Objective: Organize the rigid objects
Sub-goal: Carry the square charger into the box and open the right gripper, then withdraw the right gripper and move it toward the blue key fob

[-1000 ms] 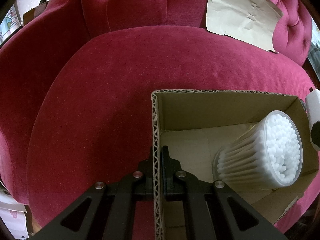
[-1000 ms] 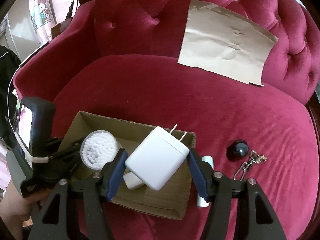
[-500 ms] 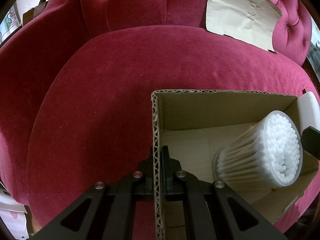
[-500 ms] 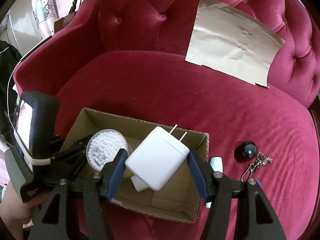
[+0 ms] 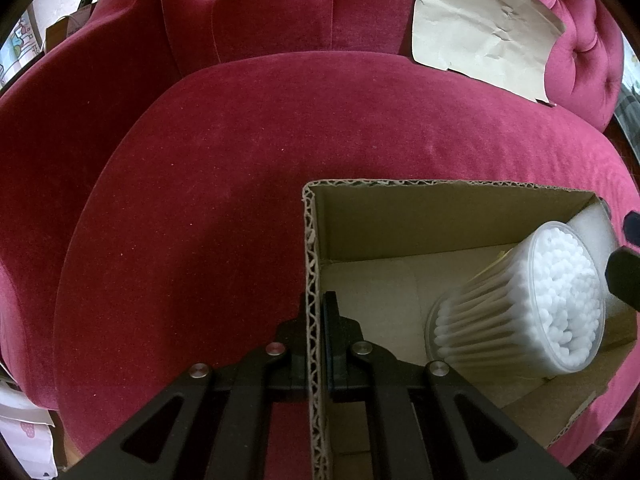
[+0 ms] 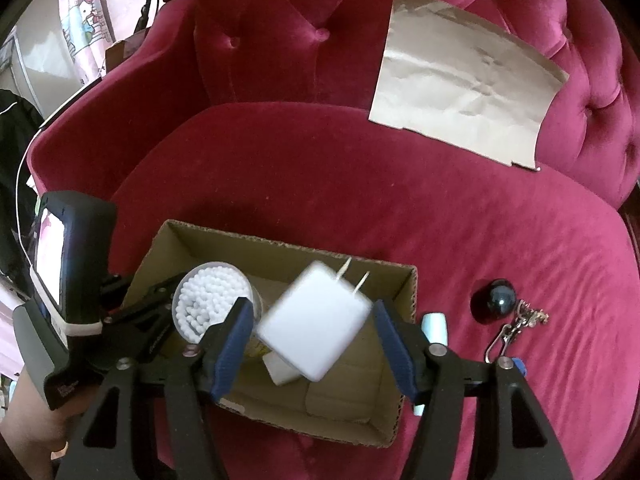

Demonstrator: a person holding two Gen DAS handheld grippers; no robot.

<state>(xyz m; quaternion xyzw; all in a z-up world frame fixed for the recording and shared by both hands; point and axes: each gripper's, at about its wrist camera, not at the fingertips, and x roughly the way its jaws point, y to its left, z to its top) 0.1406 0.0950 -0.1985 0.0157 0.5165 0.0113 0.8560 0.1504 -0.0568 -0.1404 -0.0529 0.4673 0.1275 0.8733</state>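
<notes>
An open cardboard box [image 6: 408,292] sits on a red velvet sofa seat. My left gripper [image 5: 318,312] is shut on the box's left wall [image 5: 314,280]. A clear tub of cotton swabs [image 5: 532,300] leans inside the box; it also shows in the right wrist view [image 6: 210,298]. My right gripper [image 6: 312,322] is open above the box. A white charger plug [image 6: 316,326] is between its blue pads [image 6: 234,340], blurred and apart from both. A small white block [image 6: 282,370] lies under it in the box.
A black ball [image 6: 494,300], a metal keychain [image 6: 516,326] and a pale blue tube [image 6: 434,326] lie on the seat right of the box. A sheet of brown paper [image 6: 460,92] leans on the sofa back. The left hand-held unit [image 6: 64,304] is at the box's left.
My right gripper moved over the box and opened. The charger plug left the pads and is dropping, blurred. My left gripper and the box stayed still.
</notes>
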